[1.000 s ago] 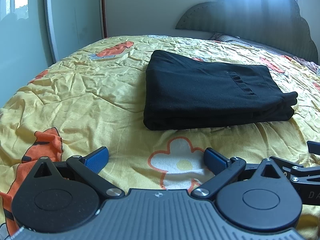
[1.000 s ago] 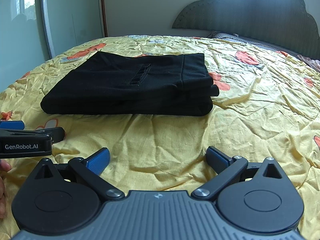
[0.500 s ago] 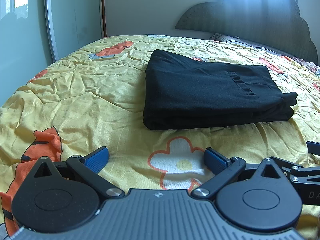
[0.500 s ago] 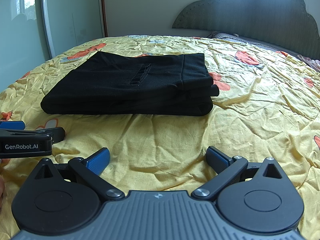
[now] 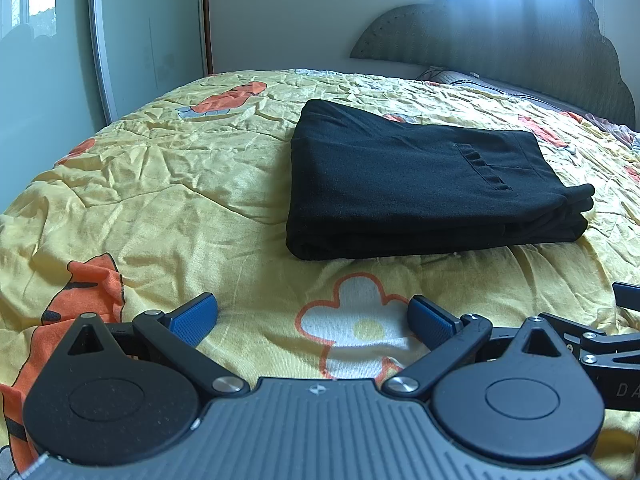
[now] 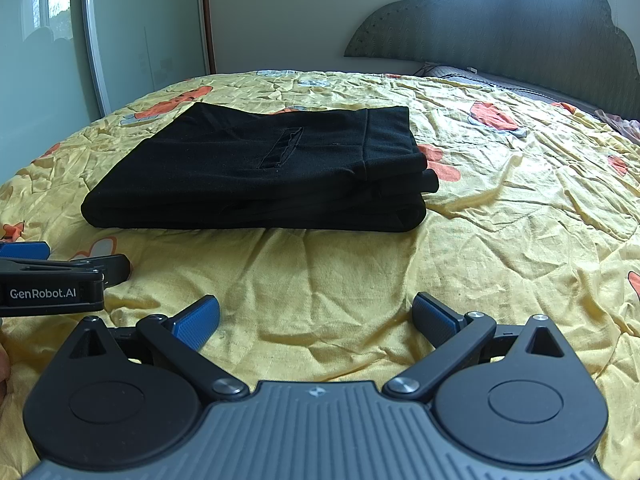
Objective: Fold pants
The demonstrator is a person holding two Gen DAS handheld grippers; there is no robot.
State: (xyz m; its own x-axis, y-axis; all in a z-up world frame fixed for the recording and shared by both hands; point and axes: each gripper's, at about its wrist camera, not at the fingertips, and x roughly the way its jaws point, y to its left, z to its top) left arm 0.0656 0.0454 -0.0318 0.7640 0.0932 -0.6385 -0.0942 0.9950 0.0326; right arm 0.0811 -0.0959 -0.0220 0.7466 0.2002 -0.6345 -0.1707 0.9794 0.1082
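Observation:
Black pants (image 5: 420, 184) lie folded into a thick flat rectangle on the yellow bedspread (image 5: 160, 184), a pocket slit showing on top. In the right wrist view the same pants (image 6: 272, 168) sit ahead and slightly left. My left gripper (image 5: 314, 318) is open, low over the bedspread, short of the pants' near edge, holding nothing. My right gripper (image 6: 316, 316) is open too, apart from the pants, its blue pads (image 6: 198, 320) bare. The left gripper's body (image 6: 52, 284) shows at the left edge of the right wrist view.
A padded headboard (image 5: 520, 48) stands at the far end with pillows (image 6: 480, 80) below it. A mirrored wardrobe door (image 5: 140, 40) lines the left wall. Wrinkled bedspread (image 6: 520, 200) stretches right of the pants.

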